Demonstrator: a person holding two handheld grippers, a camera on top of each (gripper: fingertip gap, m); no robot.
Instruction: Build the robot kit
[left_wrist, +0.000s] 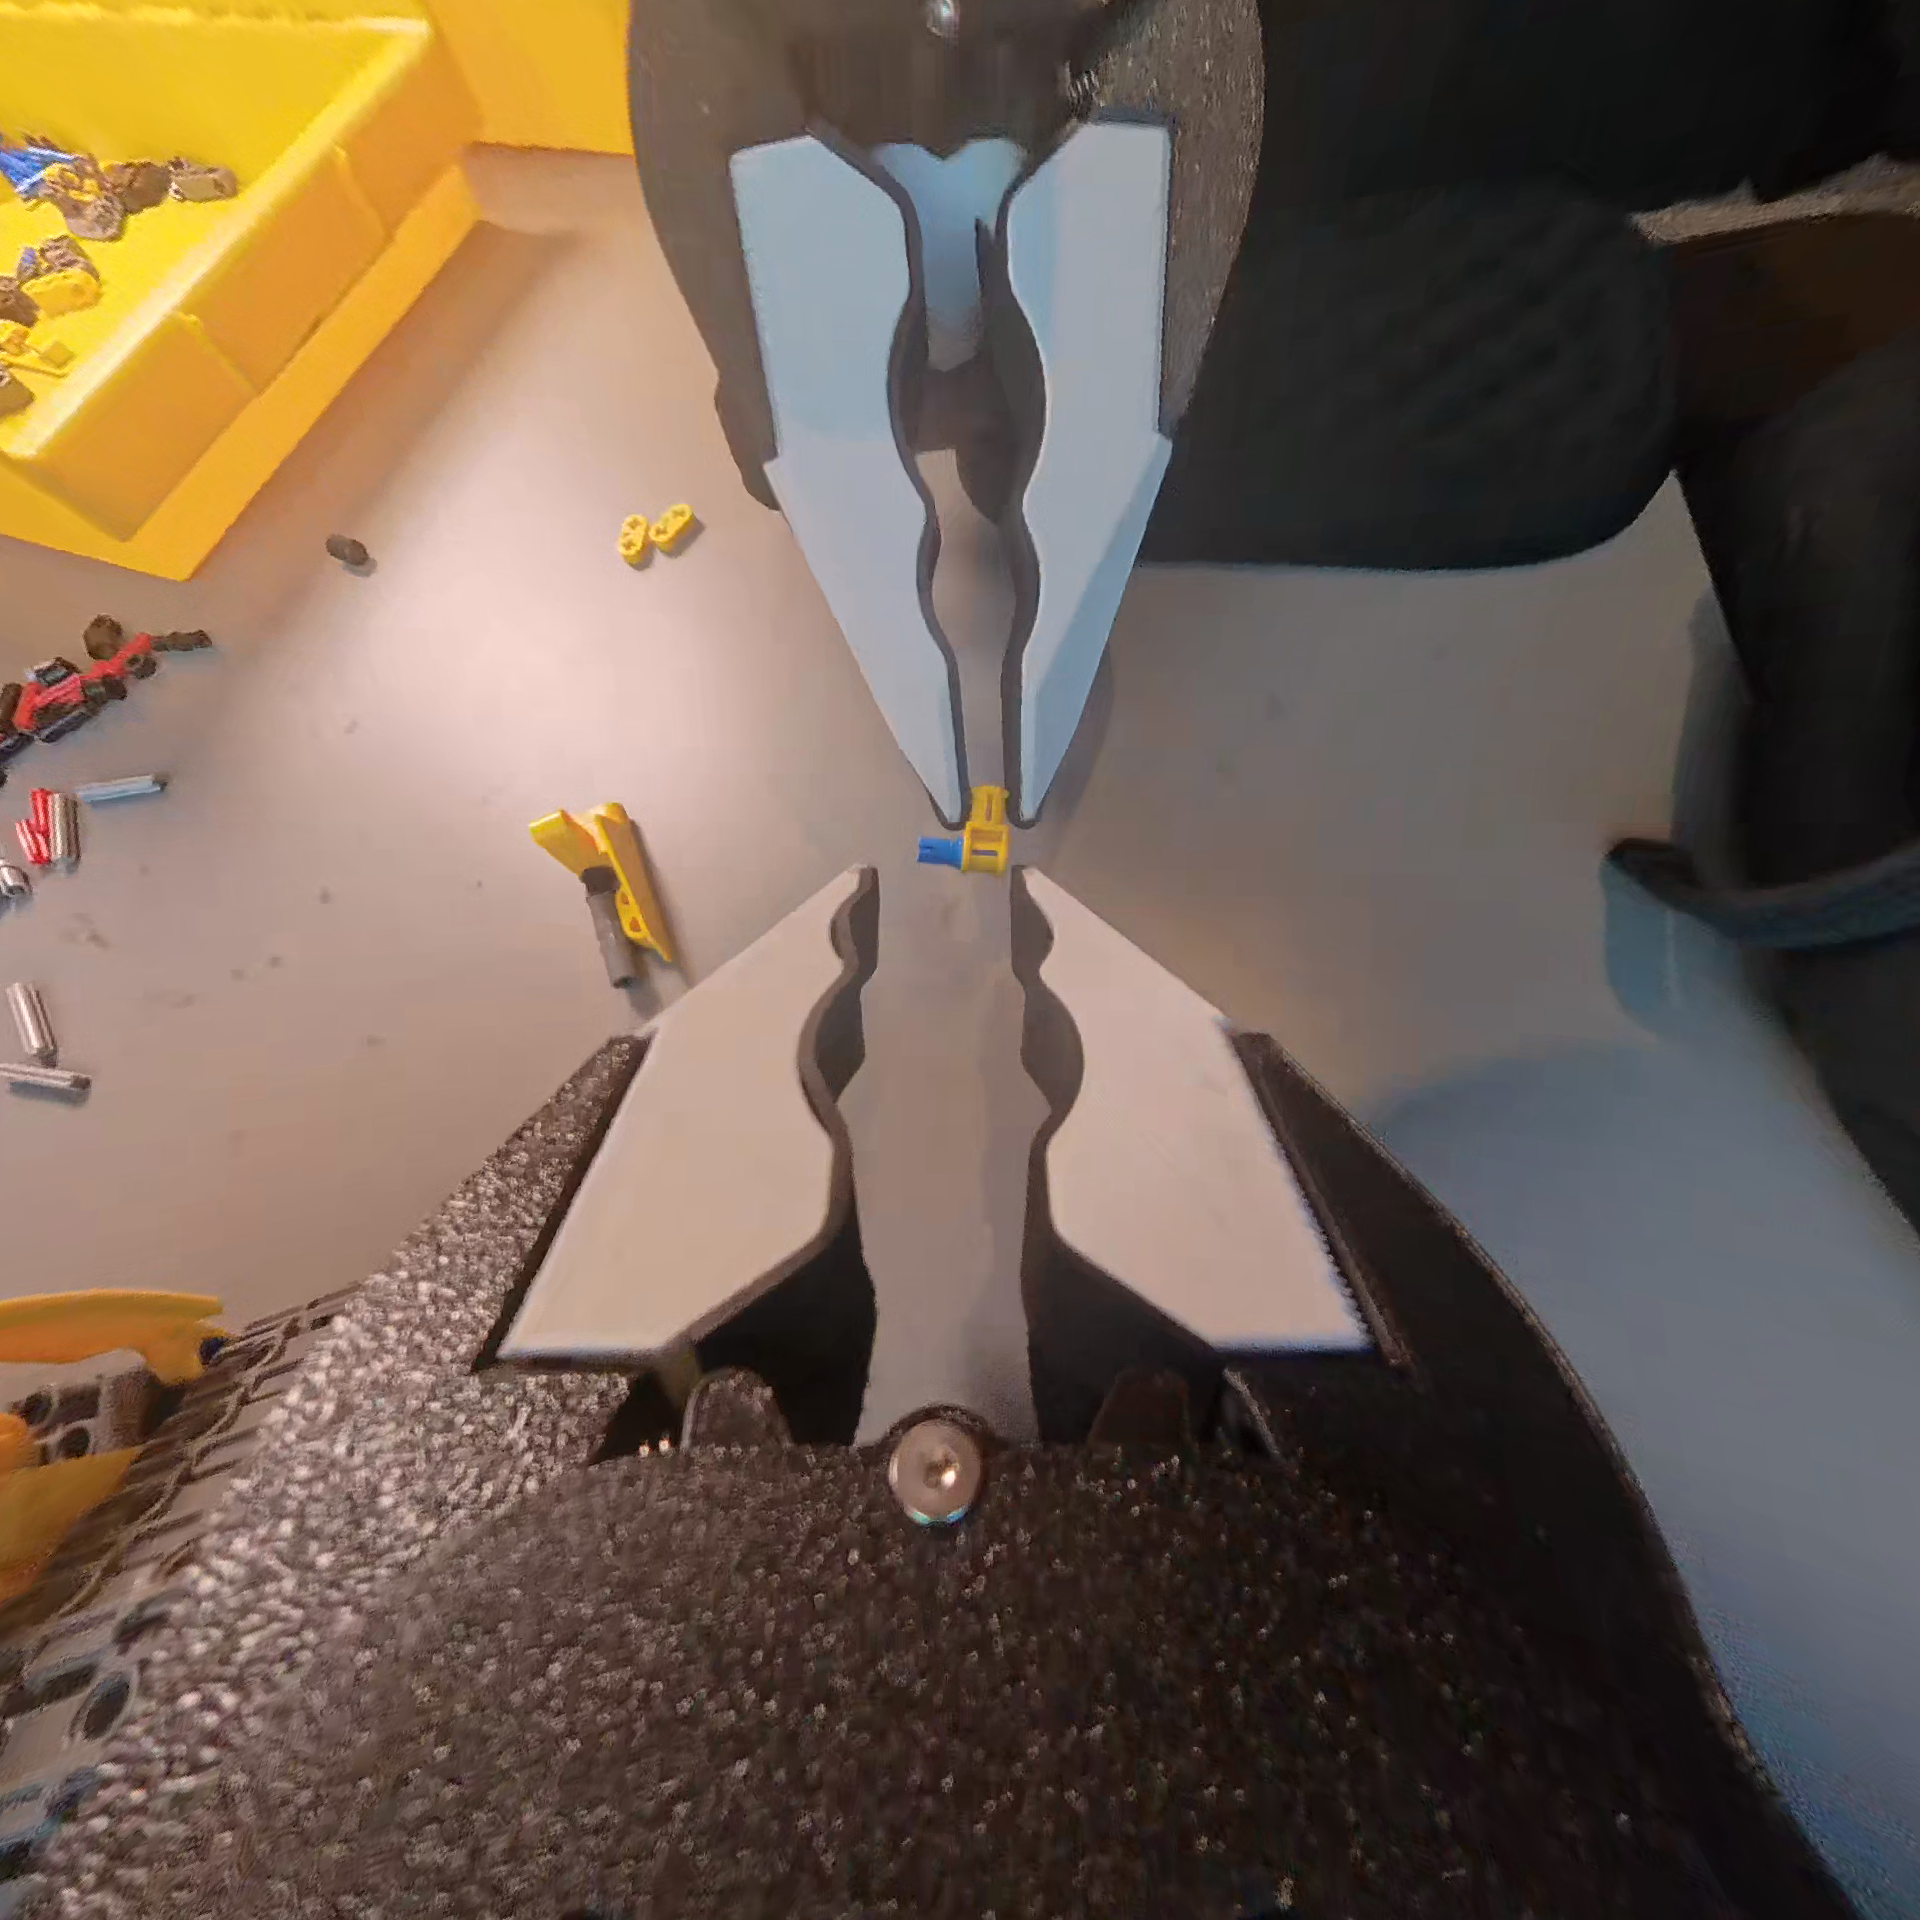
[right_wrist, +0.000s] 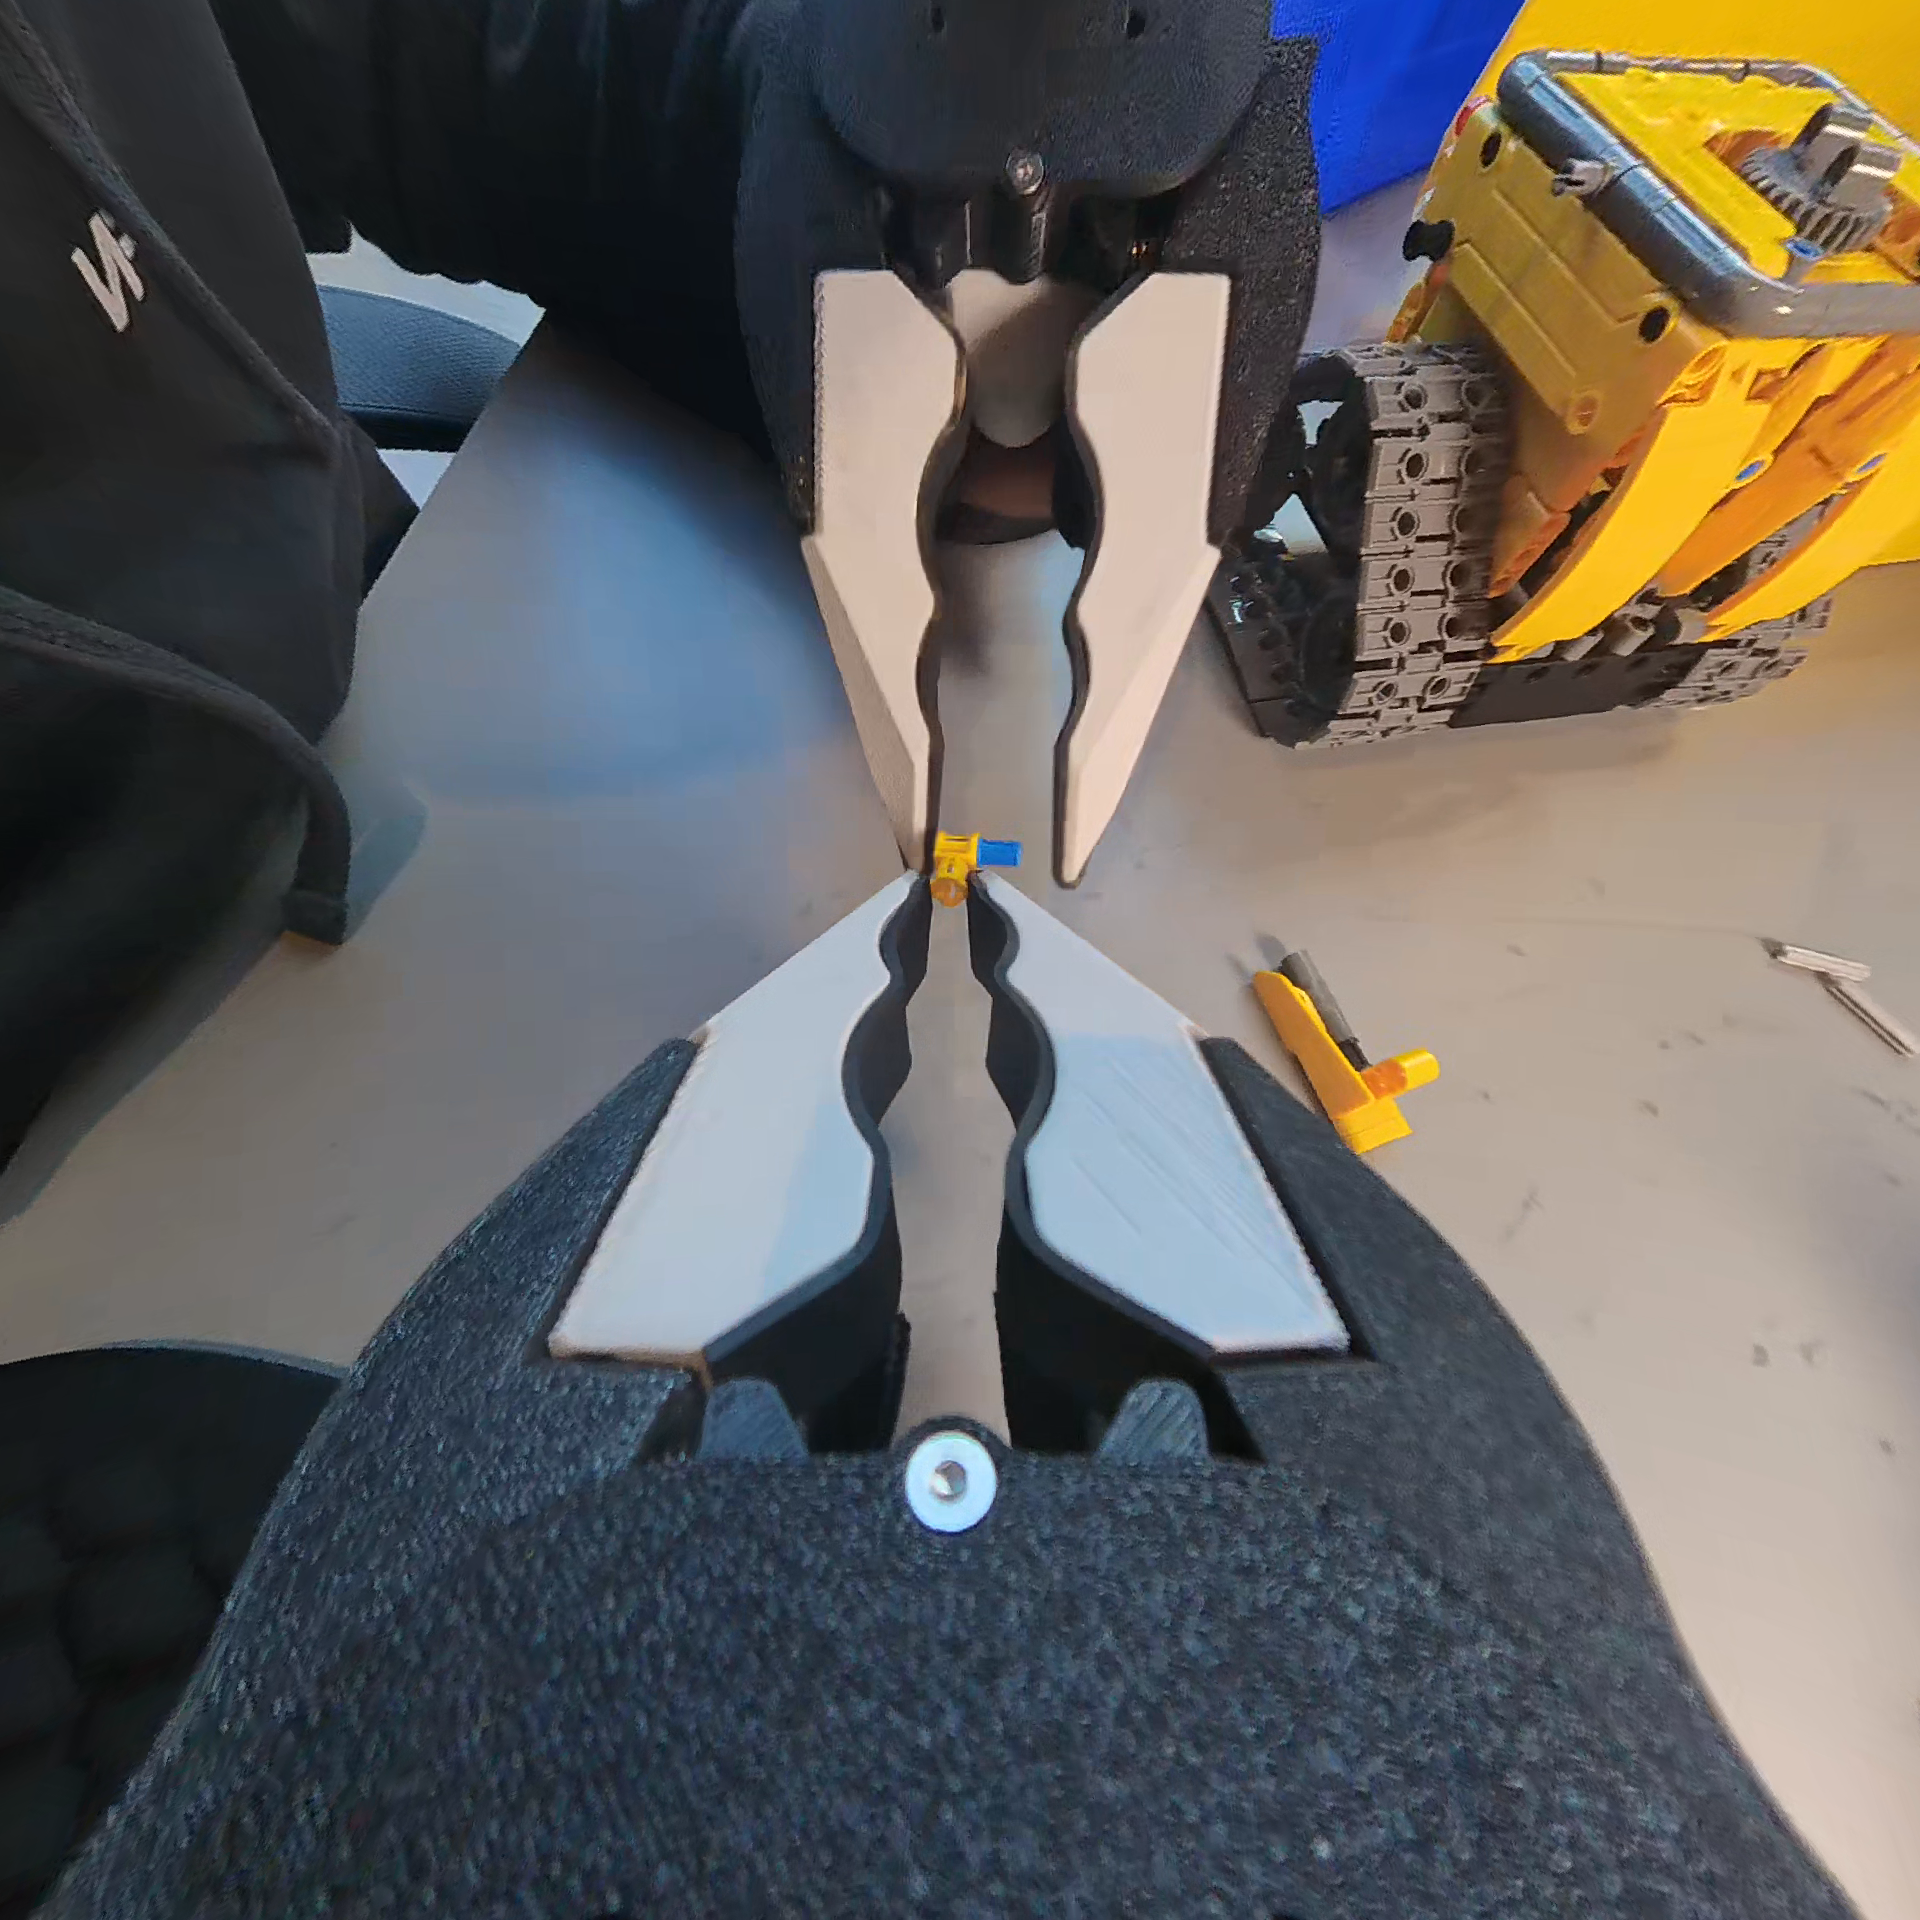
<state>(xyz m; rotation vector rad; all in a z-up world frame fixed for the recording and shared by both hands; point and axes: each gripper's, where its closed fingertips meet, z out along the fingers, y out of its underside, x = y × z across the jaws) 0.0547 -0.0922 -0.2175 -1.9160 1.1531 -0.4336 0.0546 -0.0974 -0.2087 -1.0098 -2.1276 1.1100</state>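
small yellow plastic connector piece (left_wrist: 983, 840) with a short blue pin (left_wrist: 938, 852) in its side, pinched between two grippers above the grey tabletop (left_wrist: 1299, 790)

the right gripper (right_wrist: 947, 884) has its grey fingertips closed on the connector's stem, so the body and pin stick out clear of the grip, seemingly so the other side can reach them. facing it tip to tip, the left gripper (left_wrist: 941, 875) has its jaws apart, one tip just beside the connector, the blue pin lying in the gap between them. near by on the table lies a yellow wedge-shaped panel with a dark grey axle (right_wrist: 1335, 1049); a yellow tracked brick-built vehicle (right_wrist: 1579, 416) stands behind, and a yellow sorting tray (left_wrist: 208, 343) of loose parts sits to the left.
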